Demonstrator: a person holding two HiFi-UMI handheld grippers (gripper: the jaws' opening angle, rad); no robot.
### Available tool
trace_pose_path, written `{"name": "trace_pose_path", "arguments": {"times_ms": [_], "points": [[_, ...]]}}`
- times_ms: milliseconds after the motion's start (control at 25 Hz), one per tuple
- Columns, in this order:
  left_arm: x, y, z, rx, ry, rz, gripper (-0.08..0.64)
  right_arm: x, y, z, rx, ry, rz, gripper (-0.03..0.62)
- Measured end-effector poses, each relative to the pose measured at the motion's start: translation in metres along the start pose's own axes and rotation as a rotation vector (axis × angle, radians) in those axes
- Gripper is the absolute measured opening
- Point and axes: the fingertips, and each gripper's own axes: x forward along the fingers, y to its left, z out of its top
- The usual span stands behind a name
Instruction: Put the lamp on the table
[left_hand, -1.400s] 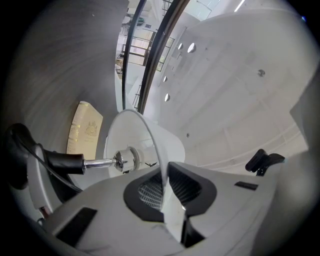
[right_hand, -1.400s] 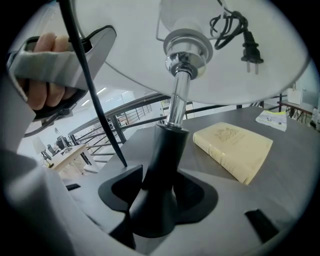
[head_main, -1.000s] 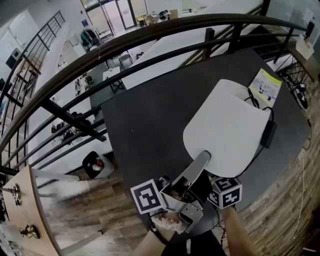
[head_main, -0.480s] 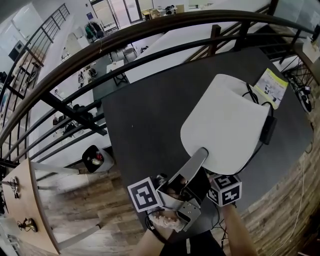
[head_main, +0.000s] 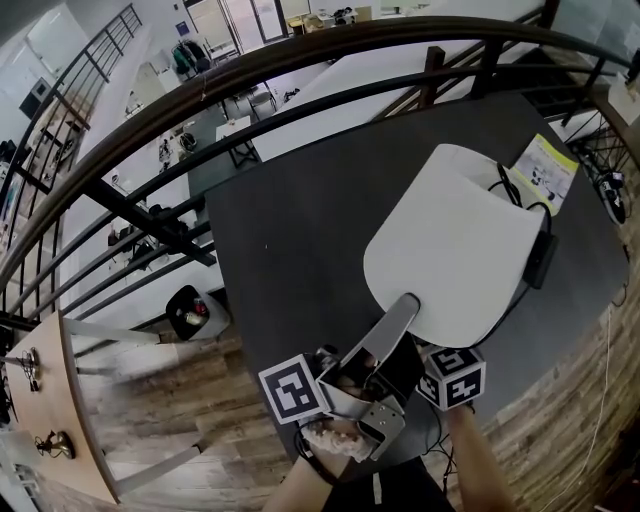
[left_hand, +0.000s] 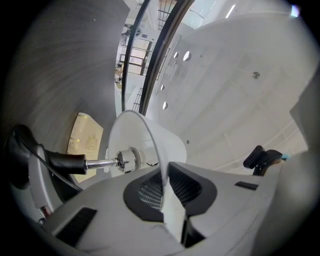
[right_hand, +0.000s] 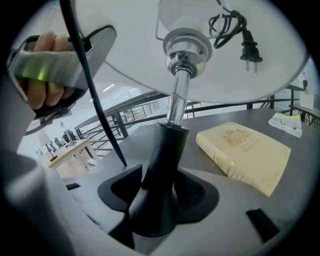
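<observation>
Hardly anything has moved: left tool (left_hand: 167, 195) pinches the lamp (head_main: 450, 240) by its shade rim, right tool (right_hand: 160, 200) clamps its black stem.

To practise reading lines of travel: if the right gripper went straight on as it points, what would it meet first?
The lamp's black stem, already clamped in the right gripper; beyond it, probably the dark table, though depth is unclear.

Matt white shade (head_main: 450, 240), prob. plastic; glossy chrome stem (right_hand: 175, 102); matt black base (right_hand: 157, 200).
</observation>
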Motion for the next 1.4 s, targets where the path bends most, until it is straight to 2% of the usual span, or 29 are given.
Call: {"name": "trace_pose_path", "arguments": {"times_ms": [240,600,800,1000,1400], "points": [[-0.001,-0.001,-0.003,0.017,0.003,-0.001,0.054,-0.004,-0.001,0.005,-0.083,-0.021,-0.072,0.247],[-0.005,-0.004,-0.014,0.037,0.018,-0.005,0.055,-0.033,0.011,-0.01,-0.042,-0.038,-0.095,0.249],[-0.012,-0.006,-0.019,0.047,0.008,-0.021,0.055,-0.049,0.028,-0.033,-0.074,-0.004,-0.084,0.249],[-0.022,-0.008,-0.021,0.047,0.0,-0.019,0.063,-0.058,0.04,-0.052,-0.038,0.017,-0.079,0.249],[-0.037,-0.012,-0.026,0.062,-0.007,-0.019,0.074,-0.074,0.048,-0.06,-0.008,0.013,-0.105,0.249]]}}
